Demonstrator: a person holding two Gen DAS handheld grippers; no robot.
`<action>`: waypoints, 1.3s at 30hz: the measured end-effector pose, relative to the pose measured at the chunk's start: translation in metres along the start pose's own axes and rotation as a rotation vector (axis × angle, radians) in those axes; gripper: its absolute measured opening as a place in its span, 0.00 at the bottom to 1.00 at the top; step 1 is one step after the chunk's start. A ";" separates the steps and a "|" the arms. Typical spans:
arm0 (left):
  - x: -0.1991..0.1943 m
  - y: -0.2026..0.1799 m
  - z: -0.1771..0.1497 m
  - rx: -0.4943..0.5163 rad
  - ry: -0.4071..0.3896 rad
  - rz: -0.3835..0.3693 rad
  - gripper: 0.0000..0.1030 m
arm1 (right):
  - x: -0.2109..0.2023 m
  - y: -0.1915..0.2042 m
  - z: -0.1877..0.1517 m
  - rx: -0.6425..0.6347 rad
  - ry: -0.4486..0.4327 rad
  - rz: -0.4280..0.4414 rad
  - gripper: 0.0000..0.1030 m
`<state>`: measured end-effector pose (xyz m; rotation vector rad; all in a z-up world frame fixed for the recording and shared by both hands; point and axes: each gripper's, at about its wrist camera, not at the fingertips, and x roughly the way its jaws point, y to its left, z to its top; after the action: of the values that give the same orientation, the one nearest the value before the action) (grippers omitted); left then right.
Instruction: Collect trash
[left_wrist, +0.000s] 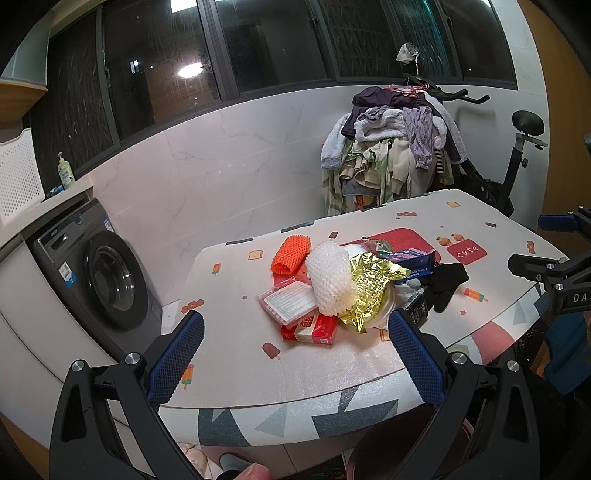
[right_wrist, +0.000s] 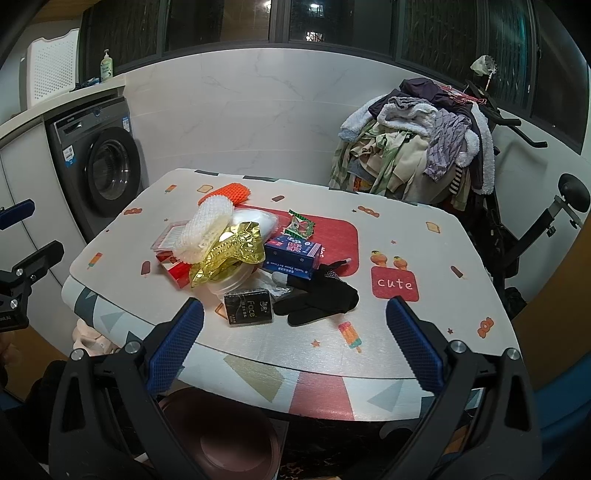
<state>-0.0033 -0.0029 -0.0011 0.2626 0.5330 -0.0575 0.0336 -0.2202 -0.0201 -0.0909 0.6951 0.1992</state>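
both tools wide apart, nothing between the fingers. left gripper (left_wrist: 295, 354) hangs over the near edge of the table (left_wrist: 236, 332), blue pads either side of the trash pile. right gripper (right_wrist: 295, 345) same, over the near right part of the table, pile ahead and a bit left. each tool shows at the side edge of the other's view.

below the table edge, a brownish round bin (right_wrist: 225, 439) sits on the floor under the right tool. a fingertip (left_wrist: 255, 472) pokes in at the bottom of the left view.

trash is heaped near the middle of the table, touching or overlapping. nearest: black packet (right_wrist: 249, 308) printed "face", flat on the table, and black glove (right_wrist: 319, 299) just beside it on the right. behind those a clear plastic tub (right_wrist: 229, 282) half under crumpled gold foil (right_wrist: 229, 254). red box (left_wrist: 312, 328) lies under a clear lidded case (left_wrist: 290, 302), left of the foil. white foam net (left_wrist: 330, 280) lies on top of the case and foil. blue carton (right_wrist: 291, 254) to the right of the foil, green wrapper (right_wrist: 301, 227) behind it. orange foam net (left_wrist: 290, 253) at the far side of the pile.

far: washing machine (left_wrist: 96, 273) left against the wall, heap of clothes (left_wrist: 395, 151) on an exercise bike (left_wrist: 517, 162) behind the table, dark windows (left_wrist: 258, 44) above.
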 end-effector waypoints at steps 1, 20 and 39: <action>0.000 0.000 0.000 0.001 0.000 0.000 0.95 | 0.000 0.000 0.000 0.000 0.000 0.000 0.95; 0.005 0.000 -0.003 0.000 0.003 -0.001 0.95 | -0.002 -0.008 -0.002 0.001 0.005 -0.001 0.95; 0.007 0.000 -0.013 0.002 0.010 -0.010 0.95 | 0.001 -0.009 -0.014 0.000 0.012 -0.005 0.95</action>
<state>-0.0042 0.0004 -0.0157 0.2621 0.5447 -0.0661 0.0276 -0.2308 -0.0318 -0.0942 0.7071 0.1940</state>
